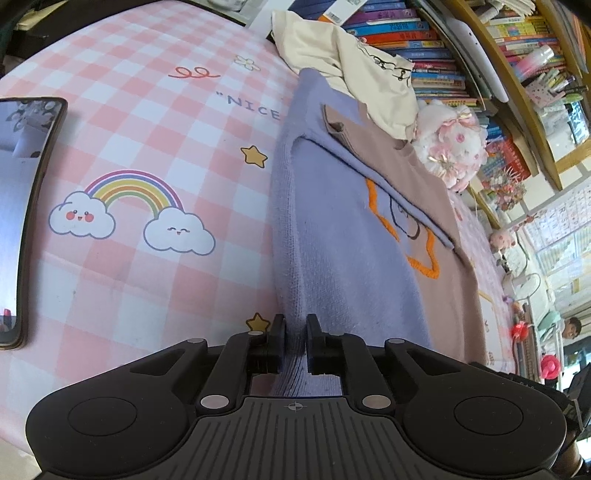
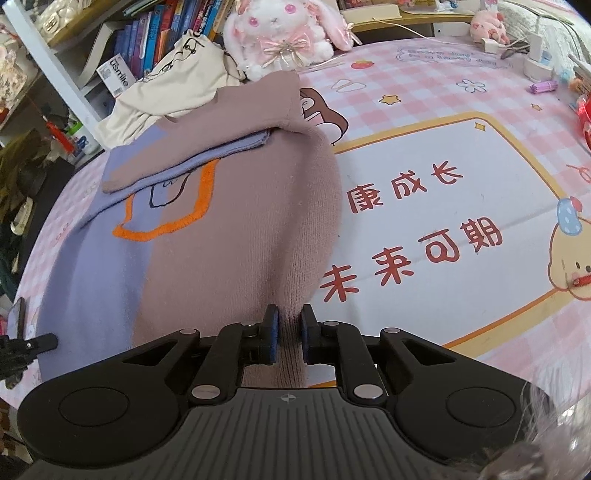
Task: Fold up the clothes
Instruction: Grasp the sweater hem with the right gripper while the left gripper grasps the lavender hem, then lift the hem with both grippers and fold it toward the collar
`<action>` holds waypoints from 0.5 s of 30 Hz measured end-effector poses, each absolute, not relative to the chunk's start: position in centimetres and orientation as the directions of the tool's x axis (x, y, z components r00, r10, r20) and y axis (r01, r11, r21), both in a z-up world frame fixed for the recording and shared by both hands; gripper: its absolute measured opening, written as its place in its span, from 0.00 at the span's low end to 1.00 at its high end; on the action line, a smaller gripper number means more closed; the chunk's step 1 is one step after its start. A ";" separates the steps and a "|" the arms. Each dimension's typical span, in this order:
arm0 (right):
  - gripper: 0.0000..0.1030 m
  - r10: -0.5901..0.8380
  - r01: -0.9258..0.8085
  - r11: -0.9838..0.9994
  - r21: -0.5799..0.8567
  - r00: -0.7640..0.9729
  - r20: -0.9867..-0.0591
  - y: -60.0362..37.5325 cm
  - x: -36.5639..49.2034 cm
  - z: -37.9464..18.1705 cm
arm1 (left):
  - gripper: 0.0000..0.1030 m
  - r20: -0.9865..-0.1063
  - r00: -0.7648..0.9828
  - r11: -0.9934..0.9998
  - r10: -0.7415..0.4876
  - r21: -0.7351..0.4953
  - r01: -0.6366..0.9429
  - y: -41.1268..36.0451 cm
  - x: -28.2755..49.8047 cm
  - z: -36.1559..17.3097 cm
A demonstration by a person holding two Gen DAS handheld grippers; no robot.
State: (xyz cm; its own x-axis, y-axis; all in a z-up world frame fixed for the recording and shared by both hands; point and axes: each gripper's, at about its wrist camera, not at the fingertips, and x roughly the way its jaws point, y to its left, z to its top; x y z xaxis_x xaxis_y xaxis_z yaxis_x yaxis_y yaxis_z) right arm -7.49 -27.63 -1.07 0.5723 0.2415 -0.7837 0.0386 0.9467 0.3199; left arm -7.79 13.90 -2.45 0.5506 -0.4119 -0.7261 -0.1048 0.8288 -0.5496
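Observation:
A knit sweater [image 1: 332, 236], half lavender and half dusty pink with an orange outlined patch, lies on the pink checked tablecloth with both sleeves folded across its chest. My left gripper [image 1: 295, 328] is shut on the lavender near hem corner, fabric bunched between its pads. The same sweater [image 2: 229, 236] fills the right wrist view, where my right gripper [image 2: 290, 321] is shut on the pink near hem corner. A cream garment [image 1: 343, 62] sits crumpled behind the sweater, by the books, and shows again as cream garment [image 2: 177, 81].
A phone [image 1: 22, 206] lies at the table's left edge. A plush bunny [image 2: 280, 33] sits behind the sweater against a bookshelf [image 1: 424, 44]. Printed tablecloth [image 2: 461, 184] stretches to the right, with small chargers and toys [image 2: 535, 55] at its far corner.

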 end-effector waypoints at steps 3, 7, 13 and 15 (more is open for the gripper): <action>0.10 0.221 0.048 0.952 0.302 0.577 -0.787 -27.5 -7.9 -0.9 | 0.06 -0.738 0.533 0.852 -0.413 -0.521 -0.061 13.3 -7.7 -2.2; 0.10 0.209 0.070 0.950 0.303 0.576 -0.790 -28.1 -9.0 -0.7 | 0.05 -0.745 0.495 0.853 -0.448 -0.522 -0.013 13.1 -8.2 -2.1; 0.10 0.236 0.101 0.932 0.347 0.558 -0.795 -29.3 -11.0 -0.2 | 0.05 -0.729 0.452 0.813 -0.515 -0.582 -0.012 13.8 -9.6 -2.0; 0.10 0.247 0.106 0.927 0.359 0.548 -0.799 -29.5 -11.7 0.1 | 0.05 -0.717 0.442 0.795 -0.539 -0.607 -0.015 14.1 -10.3 -1.9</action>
